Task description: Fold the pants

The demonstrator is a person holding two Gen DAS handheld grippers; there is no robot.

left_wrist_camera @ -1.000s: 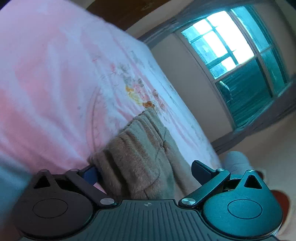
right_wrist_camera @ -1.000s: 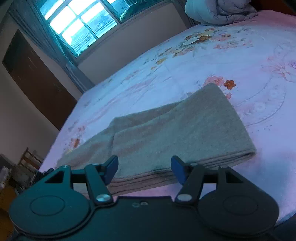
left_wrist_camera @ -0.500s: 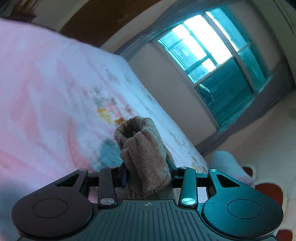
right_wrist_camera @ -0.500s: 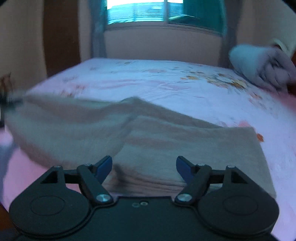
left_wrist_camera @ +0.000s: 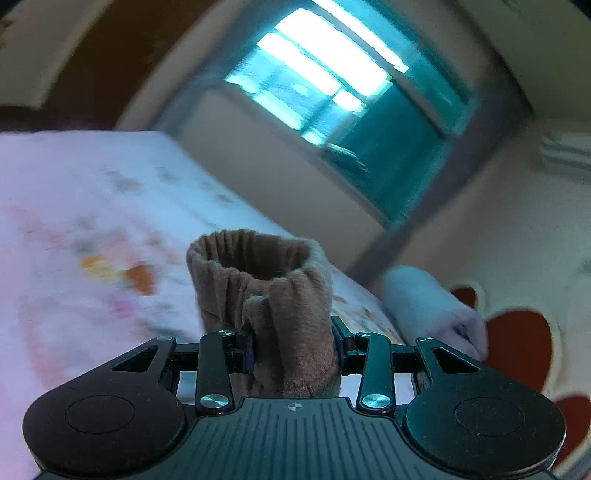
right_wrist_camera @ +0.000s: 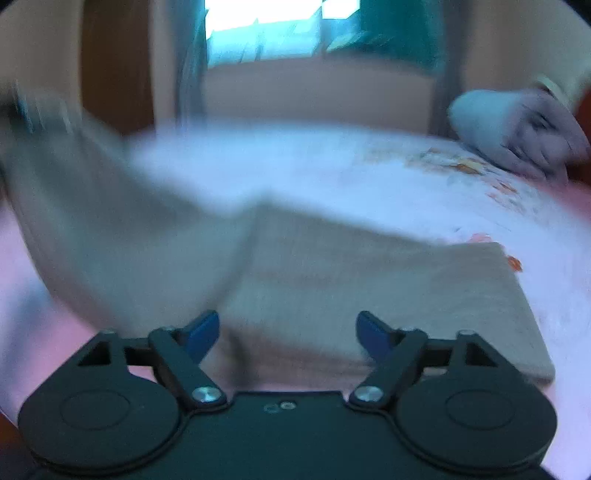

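The brown pants (right_wrist_camera: 369, 280) lie on the pink floral bed (right_wrist_camera: 332, 166). Their right part rests flat, while the left part (right_wrist_camera: 92, 221) rises off the bed toward the upper left, blurred. In the left wrist view my left gripper (left_wrist_camera: 293, 343) is shut on a bunched, ribbed end of the pants (left_wrist_camera: 273, 288), held above the bed. My right gripper (right_wrist_camera: 286, 332) hovers low over the near edge of the flat part. Its jaws are opening and the blue pads (right_wrist_camera: 201, 330) do not touch the cloth.
A rolled grey blanket (right_wrist_camera: 517, 133) lies at the far right of the bed. Behind the bed are a window (right_wrist_camera: 277, 29) with a grey curtain and a dark wooden door (right_wrist_camera: 114, 74). The bed sheet (left_wrist_camera: 92, 229) spreads wide around the pants.
My left gripper closed on the pants' end and lifted it well above the bed. My right gripper rolled level, swung over the pants' near edge and opened wider.
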